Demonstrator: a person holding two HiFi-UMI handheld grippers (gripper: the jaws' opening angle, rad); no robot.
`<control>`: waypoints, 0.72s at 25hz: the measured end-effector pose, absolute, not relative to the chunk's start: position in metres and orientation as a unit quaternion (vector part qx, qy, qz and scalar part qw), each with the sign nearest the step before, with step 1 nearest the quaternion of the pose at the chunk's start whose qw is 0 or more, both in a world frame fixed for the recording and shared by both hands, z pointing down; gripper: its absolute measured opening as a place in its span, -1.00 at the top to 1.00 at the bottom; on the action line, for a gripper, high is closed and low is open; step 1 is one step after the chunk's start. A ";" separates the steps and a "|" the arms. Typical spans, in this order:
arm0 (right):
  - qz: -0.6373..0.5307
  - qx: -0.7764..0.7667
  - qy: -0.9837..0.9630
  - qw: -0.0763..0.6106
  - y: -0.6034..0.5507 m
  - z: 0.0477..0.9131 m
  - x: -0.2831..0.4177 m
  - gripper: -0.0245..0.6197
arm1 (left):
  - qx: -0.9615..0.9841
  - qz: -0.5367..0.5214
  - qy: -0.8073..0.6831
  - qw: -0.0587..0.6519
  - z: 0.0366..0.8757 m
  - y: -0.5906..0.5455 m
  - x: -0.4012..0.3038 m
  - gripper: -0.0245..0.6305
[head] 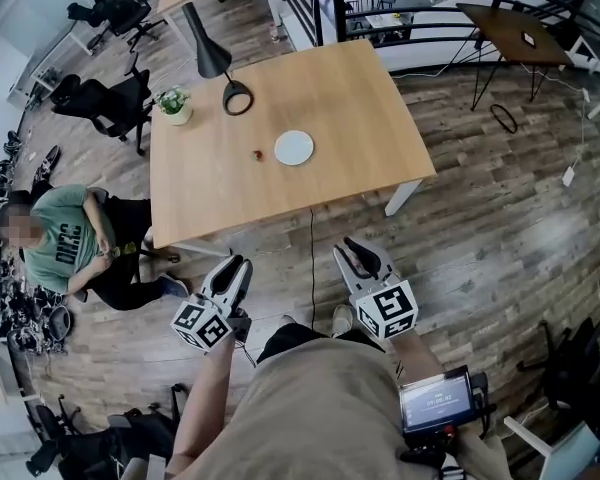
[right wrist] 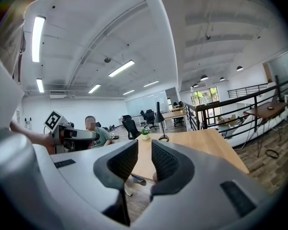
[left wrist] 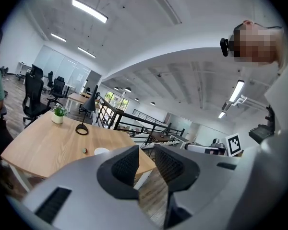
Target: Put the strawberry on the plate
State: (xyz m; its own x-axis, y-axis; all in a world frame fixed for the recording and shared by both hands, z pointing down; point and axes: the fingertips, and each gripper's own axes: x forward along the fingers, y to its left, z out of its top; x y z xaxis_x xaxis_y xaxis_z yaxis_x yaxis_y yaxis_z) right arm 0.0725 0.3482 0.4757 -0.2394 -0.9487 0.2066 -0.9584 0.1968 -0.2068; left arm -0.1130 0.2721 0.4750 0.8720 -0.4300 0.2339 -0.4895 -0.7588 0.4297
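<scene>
Low in the frame, over the wooden floor (head: 480, 228): left gripper (head: 238, 264) and right gripper (head: 357, 253), each with jaws a narrow slit apart, gripping nothing. Both short of the tabletop (head: 350, 98), below its near edge. Further up, at mid-tabletop, small red strawberry (head: 259, 153), just left of the white plate (head: 294, 148), not on it. Toward upper left, black lamp (head: 212, 56) and potted plant (head: 174, 105). At far left, seated person (head: 65, 243) in green.

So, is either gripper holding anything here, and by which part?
Nothing is held. The left gripper and right gripper both have empty jaws, slightly apart, short of the table; the strawberry lies there beside the plate.
</scene>
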 end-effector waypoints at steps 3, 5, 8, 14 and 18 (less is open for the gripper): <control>0.153 0.612 -0.776 0.018 0.352 0.481 0.077 0.70 | 0.934 0.056 -0.253 0.247 0.474 0.280 -0.109 0.61; 0.154 0.608 -0.778 0.020 0.354 0.484 0.082 0.70 | 0.933 0.052 -0.257 0.247 0.474 0.284 -0.106 0.61; 0.155 0.607 -0.779 0.023 0.353 0.489 0.088 0.70 | 0.929 0.054 -0.265 0.251 0.478 0.288 -0.106 0.61; 0.151 0.621 -0.769 0.031 0.337 0.486 0.099 0.70 | 0.928 0.052 -0.268 0.255 0.480 0.273 -0.120 0.61; 0.153 0.627 -0.763 0.043 0.314 0.486 0.093 0.70 | 0.929 0.047 -0.261 0.260 0.487 0.250 -0.128 0.61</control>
